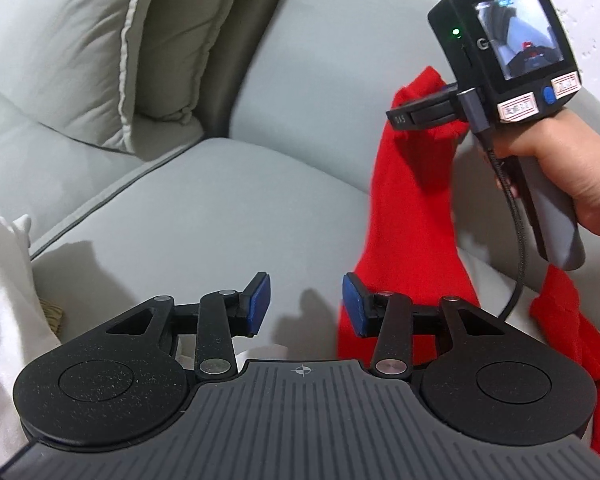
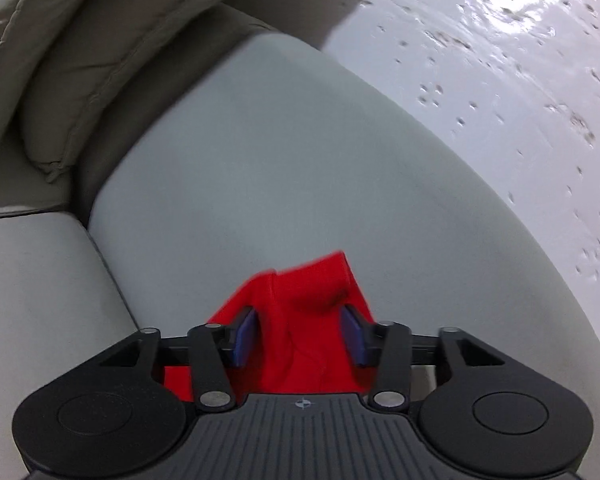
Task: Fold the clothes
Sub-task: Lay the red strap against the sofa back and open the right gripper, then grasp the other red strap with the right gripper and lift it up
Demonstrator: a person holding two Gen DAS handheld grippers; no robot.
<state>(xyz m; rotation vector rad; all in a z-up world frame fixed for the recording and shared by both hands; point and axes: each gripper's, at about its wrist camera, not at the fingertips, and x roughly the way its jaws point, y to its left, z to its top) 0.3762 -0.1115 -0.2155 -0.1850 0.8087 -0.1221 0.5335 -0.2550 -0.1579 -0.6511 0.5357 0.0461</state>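
Right gripper, jaws spread, straddles a red garment hanging toward six o'clock. Left gripper, spread and empty, waits with the cloth at three o'clock.

Red garment, plain and soft, bunched and creased. Draped down the grey sofa armrest onto the seat cushion just beside it. Top end raised near the armrest's crest.
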